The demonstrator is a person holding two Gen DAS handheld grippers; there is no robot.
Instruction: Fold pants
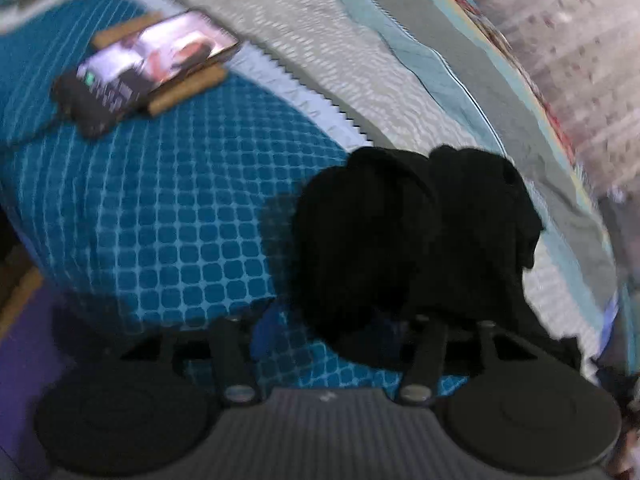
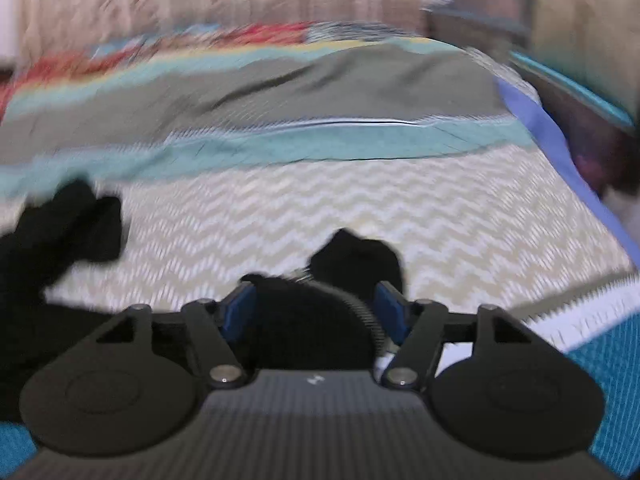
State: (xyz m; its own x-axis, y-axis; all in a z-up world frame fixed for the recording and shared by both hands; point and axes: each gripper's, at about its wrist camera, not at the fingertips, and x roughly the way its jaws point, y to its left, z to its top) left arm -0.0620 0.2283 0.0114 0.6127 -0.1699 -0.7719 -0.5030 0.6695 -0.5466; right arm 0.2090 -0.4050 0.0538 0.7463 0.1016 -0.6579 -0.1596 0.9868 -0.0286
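The black fabric pants (image 1: 416,232) lie bunched on the patterned bed (image 2: 360,208). The right hand-held gripper (image 2: 316,312) pinches their edge, probably to spread them; the left hand-held gripper (image 1: 332,336) is spread alongside.

Pants (image 1: 416,240) on the bed (image 1: 160,220), phone (image 1: 144,68) far left.

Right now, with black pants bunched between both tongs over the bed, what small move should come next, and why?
Probably lower both ends onto the bedspread and spread them flat. The pants are bunched in a heap at the left tongs and between the pads of the right tongs, so no clean fold line shows yet.
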